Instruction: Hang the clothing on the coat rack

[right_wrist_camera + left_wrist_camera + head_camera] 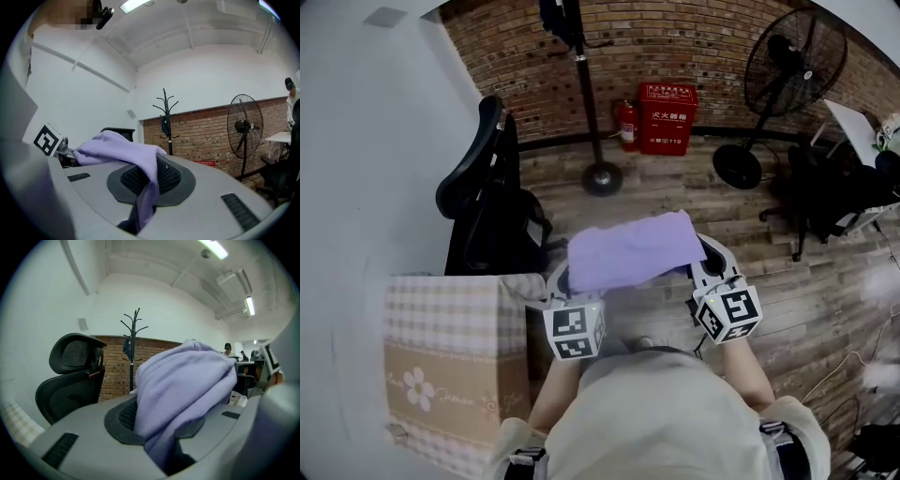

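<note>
Left gripper (562, 281): fingers clamped on one edge of the purple garment (633, 248). Right gripper (711, 269): fingers pinched shut on the opposite edge. Garment is spread between them above the wood floor (675, 183). Coat rack (587, 103) ahead at the brick wall, bare floor between. Chair (487, 206) close left, fan (787, 66) well right.

Toward 12 o'clock the wooden floor (675, 187) lies open up to the coat rack (586, 94). A black chair (478, 178) stands close at 10 o'clock, a checked bag (441, 319) at 8 o'clock, and a fan (795, 61) at 2 o'clock.
</note>
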Demonstrator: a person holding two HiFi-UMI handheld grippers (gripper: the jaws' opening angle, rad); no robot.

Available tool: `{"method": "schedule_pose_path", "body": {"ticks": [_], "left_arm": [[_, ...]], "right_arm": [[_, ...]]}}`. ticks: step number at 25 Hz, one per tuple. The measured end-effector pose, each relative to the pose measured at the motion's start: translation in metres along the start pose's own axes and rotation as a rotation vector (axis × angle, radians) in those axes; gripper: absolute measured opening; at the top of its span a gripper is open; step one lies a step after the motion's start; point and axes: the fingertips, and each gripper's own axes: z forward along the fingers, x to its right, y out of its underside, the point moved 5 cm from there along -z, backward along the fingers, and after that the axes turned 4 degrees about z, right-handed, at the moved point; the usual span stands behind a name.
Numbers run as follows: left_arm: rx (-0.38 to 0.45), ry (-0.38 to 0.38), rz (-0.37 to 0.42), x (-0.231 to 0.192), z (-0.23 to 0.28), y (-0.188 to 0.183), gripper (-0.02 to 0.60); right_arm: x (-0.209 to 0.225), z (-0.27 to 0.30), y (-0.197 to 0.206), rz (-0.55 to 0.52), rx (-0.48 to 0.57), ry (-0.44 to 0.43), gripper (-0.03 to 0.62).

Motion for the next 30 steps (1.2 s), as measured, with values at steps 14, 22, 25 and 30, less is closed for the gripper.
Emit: {"method": "schedule_pose_path", "body": {"ticks": [14, 22, 25, 30], "left_arm": [[0.013, 0.004, -0.001, 0.027, 0.008, -0.001, 0.106], [0.004, 0.022, -0.002, 0.027, 0.029, -0.006, 0.106], [0.0, 0.031, -0.003, 0.025, 0.046, -0.007, 0.106], [0.012, 0.041, -0.004, 0.02, 0.085, -0.016, 0.106]], "right_arm": [[0.025, -0.013, 0.002, -0.002, -0.008, 0.012, 0.015], [0.039, -0.002, 0.004, 0.006, -0.019, 0.036, 0.017], [0.048, 0.009, 0.004, 0.004, -0.021, 0.045, 0.017], [0.069, 0.038, 0.003, 0.002, -0.024, 0.054, 0.015]]}}
